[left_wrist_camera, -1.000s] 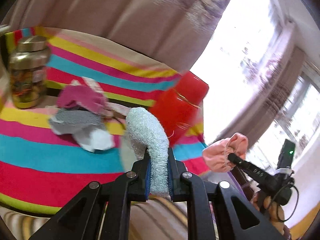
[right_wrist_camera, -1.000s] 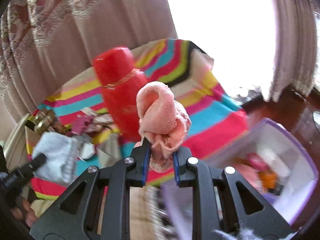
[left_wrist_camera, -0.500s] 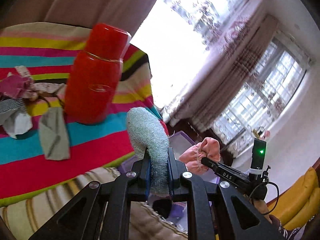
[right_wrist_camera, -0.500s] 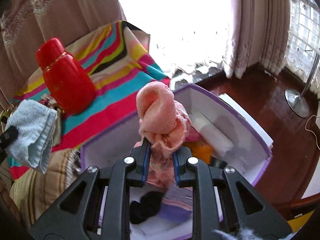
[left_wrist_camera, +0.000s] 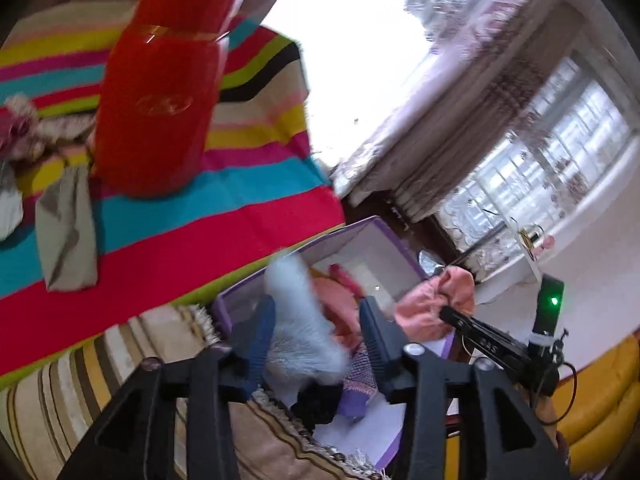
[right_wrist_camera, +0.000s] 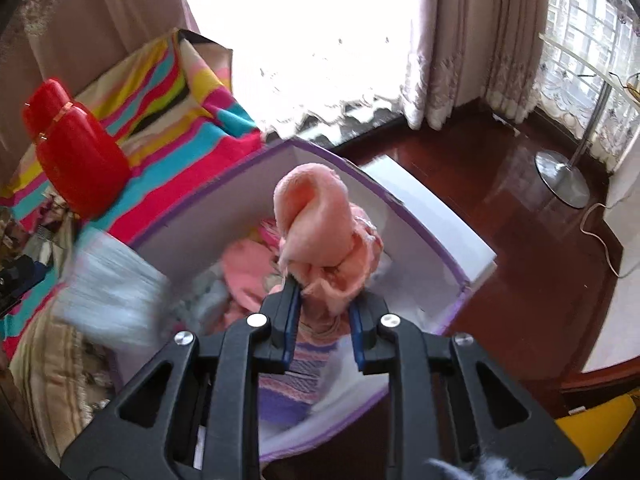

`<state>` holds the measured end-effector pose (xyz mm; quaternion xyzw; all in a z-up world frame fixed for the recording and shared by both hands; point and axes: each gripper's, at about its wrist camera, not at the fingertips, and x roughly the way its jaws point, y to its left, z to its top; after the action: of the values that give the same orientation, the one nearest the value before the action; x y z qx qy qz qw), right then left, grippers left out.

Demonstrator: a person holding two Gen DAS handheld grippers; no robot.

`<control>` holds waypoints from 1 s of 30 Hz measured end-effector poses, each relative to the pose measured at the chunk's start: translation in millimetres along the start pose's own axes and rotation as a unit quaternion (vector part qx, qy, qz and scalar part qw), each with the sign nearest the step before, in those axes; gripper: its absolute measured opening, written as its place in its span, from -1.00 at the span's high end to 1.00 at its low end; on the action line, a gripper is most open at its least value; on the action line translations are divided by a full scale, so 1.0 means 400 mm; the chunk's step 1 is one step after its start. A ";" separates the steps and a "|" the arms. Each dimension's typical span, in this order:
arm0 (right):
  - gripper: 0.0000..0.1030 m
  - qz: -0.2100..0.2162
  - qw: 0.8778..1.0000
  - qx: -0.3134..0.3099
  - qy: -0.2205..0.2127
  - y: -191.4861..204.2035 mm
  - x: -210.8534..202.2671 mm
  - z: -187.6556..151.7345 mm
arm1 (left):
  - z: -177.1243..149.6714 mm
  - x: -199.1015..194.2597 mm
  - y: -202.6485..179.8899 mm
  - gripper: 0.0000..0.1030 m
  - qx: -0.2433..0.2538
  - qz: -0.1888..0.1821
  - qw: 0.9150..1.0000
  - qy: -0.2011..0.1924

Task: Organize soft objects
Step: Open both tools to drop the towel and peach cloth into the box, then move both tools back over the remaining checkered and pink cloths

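Purple-edged box (right_wrist_camera: 416,216) beside striped tabletop (left_wrist_camera: 224,200), red flask (left_wrist_camera: 160,92) stood on it, left tool (left_wrist_camera: 316,328) jaws opening, pale blue towel (left_wrist_camera: 300,332) loose between them over box, right tool (right_wrist_camera: 323,312) jaws opening, pink cloth (right_wrist_camera: 320,232) between them above box

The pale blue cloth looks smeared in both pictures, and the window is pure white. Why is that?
Left wrist view: the blue cloth is motion-blurred between the left gripper's opening jaws; the window is overexposed. Right wrist view: the same cloth streaks at left, while the pink cloth in the right gripper stays sharp; the window is blown out, and the fisheye lens bends the edges.
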<state>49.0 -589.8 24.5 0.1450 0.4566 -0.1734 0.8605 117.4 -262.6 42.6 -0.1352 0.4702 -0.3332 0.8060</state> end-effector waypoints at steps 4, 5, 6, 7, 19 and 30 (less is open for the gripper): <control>0.40 -0.018 0.999 0.004 0.029 -0.035 0.025 -0.012 | -0.004 -0.010 0.016 0.07 -0.014 -0.002 1.000 -0.007; 0.25 -0.023 0.999 0.004 0.033 -0.040 0.027 -0.014 | -0.005 -0.012 0.017 0.06 -0.015 -0.002 1.000 -0.009; 0.00 -0.028 0.999 0.004 0.035 -0.044 0.028 -0.015 | -0.006 -0.011 0.017 0.05 -0.015 -0.002 1.000 -0.009; -0.11 -0.032 0.999 0.006 0.033 -0.048 0.027 -0.016 | -0.008 -0.011 0.017 0.05 -0.015 -0.002 1.000 -0.009; -0.27 -0.013 0.999 -0.030 -0.001 0.040 -0.008 -0.005 | -0.008 -0.050 0.040 0.05 -0.036 -0.002 0.999 -0.034; -0.27 0.045 0.994 -0.097 -0.008 0.228 -0.029 -0.011 | -0.005 -0.153 0.150 0.05 -0.083 0.032 0.993 -0.078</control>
<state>79.0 -504.3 40.1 0.0803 0.4577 -0.0901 0.8809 119.7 -177.3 50.5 -0.2117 0.4364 -0.2553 0.8364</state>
